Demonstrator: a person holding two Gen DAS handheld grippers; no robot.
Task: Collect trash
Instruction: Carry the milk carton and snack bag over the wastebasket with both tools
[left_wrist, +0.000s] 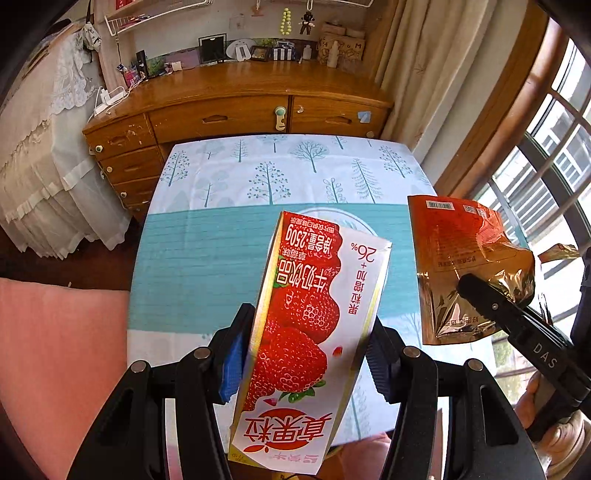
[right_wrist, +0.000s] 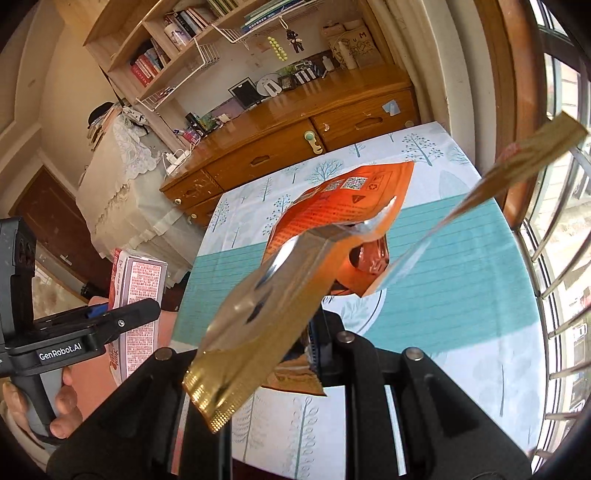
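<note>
1. The left hand-held gripper (left_wrist: 306, 354) is clamping a strawberry milk carton (left_wrist: 303, 332) between its blue pads (left_wrist: 232, 365), holding it up above the near edge of the worktop (left_wrist: 207, 258).
2. The carton is showing red strawberries and Chinese print; "250g" and "+26%" are reading clearly, upside down in the left wrist view.
3. The right hand-held gripper (right_wrist: 295, 354) is pinching an opened orange-and-gold foil snack pouch (right_wrist: 332, 236), which is hanging in the air over the worktop, to the right of the carton and apart from it.
4. The pouch is carrying a barcode, QR codes and fine Chinese text too small to read.
5. The grippers' bodies are bearing the words "GenRobot.AI" and "DAS".
6. The worktop is wearing a tablecloth (left_wrist: 280, 170) printed with trees and a teal band; a wooden dresser (left_wrist: 236, 110) is standing beyond its far edge.
</note>
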